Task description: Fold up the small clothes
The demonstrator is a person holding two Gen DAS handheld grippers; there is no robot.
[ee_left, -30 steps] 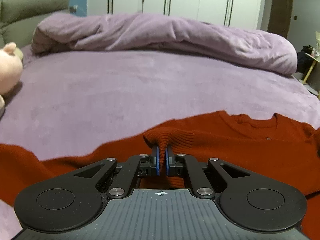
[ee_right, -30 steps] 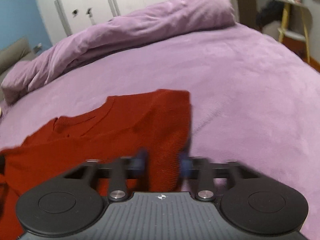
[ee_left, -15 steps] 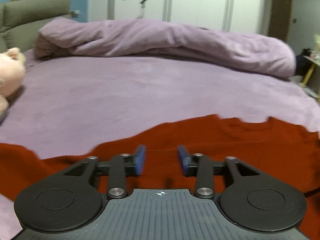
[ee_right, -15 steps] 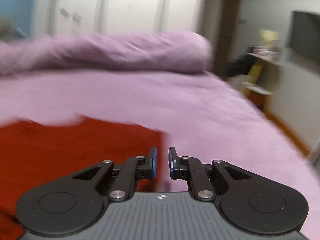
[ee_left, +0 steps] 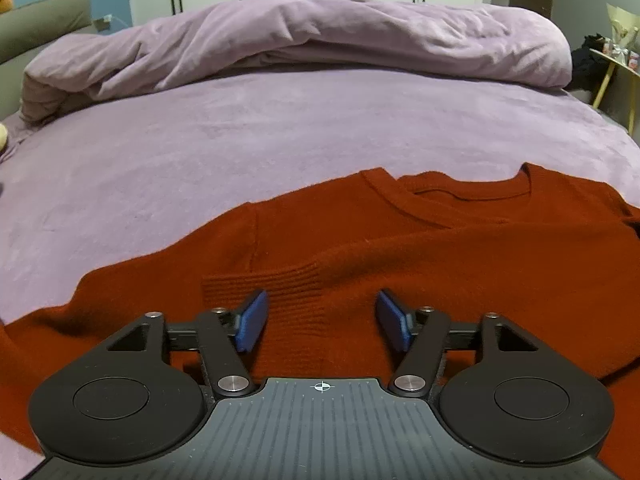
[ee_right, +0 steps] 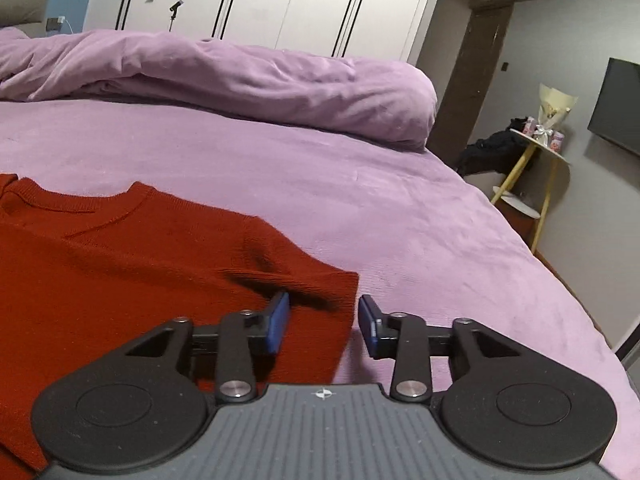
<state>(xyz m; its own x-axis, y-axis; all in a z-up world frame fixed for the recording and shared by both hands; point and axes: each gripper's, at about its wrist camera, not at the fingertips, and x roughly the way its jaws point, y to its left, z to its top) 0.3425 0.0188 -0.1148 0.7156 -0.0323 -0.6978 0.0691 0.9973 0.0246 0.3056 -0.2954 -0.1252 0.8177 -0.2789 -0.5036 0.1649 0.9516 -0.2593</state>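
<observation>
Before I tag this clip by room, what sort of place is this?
Most likely a bedroom. A bed with a purple cover fills the view, a bunched duvet lies along its far side, and white wardrobe doors stand behind. The red sweater lies spread on the bed.

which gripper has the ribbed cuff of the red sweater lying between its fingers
The left gripper: the ribbed cuff lies between its opening jaws, unpinched. The right gripper, also opening, straddles only the red sweater's plain side edge.
</observation>
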